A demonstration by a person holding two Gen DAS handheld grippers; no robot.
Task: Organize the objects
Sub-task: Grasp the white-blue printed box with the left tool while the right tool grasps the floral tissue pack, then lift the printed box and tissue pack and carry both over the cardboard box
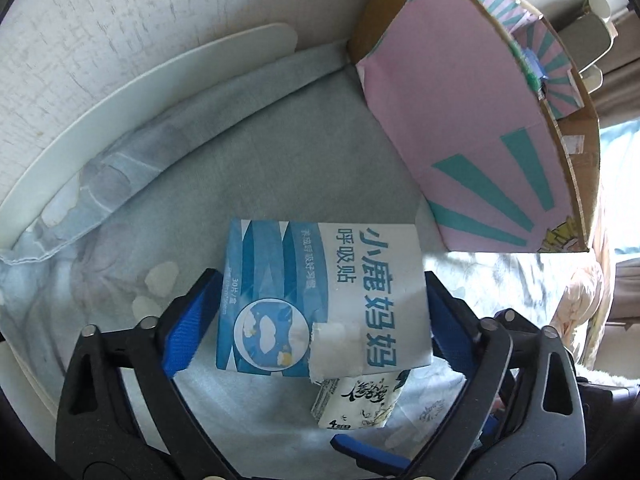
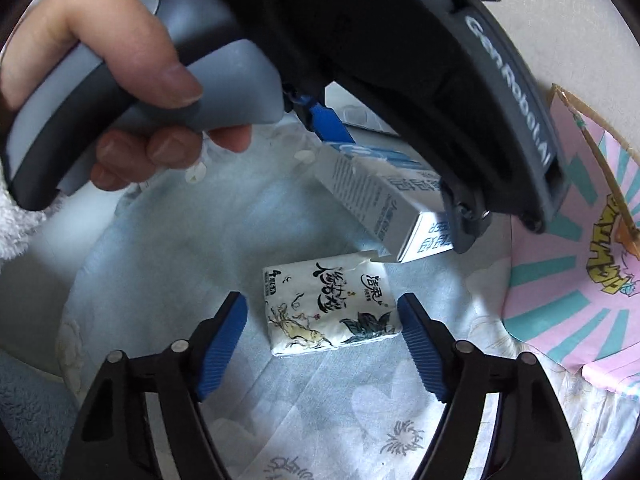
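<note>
A blue-and-white box (image 1: 324, 296) with Chinese print sits between the jaws of my left gripper (image 1: 320, 312), tilted above the bed; the right pad touches it, the left pad (image 1: 192, 320) stands slightly off. The box also shows in the right wrist view (image 2: 384, 204), held by the left gripper's body. A white tissue pack (image 2: 328, 308) with ink-style print lies flat on the pale blue sheet, between the open fingers of my right gripper (image 2: 322, 340). It also shows under the box in the left wrist view (image 1: 360, 404).
A pink cardboard box (image 1: 480, 128) with teal stripes stands open at the right; it also shows in the right wrist view (image 2: 576, 280). A white curved board (image 1: 120, 108) and a wall lie behind the bed. The sheet (image 2: 280, 420) is patterned.
</note>
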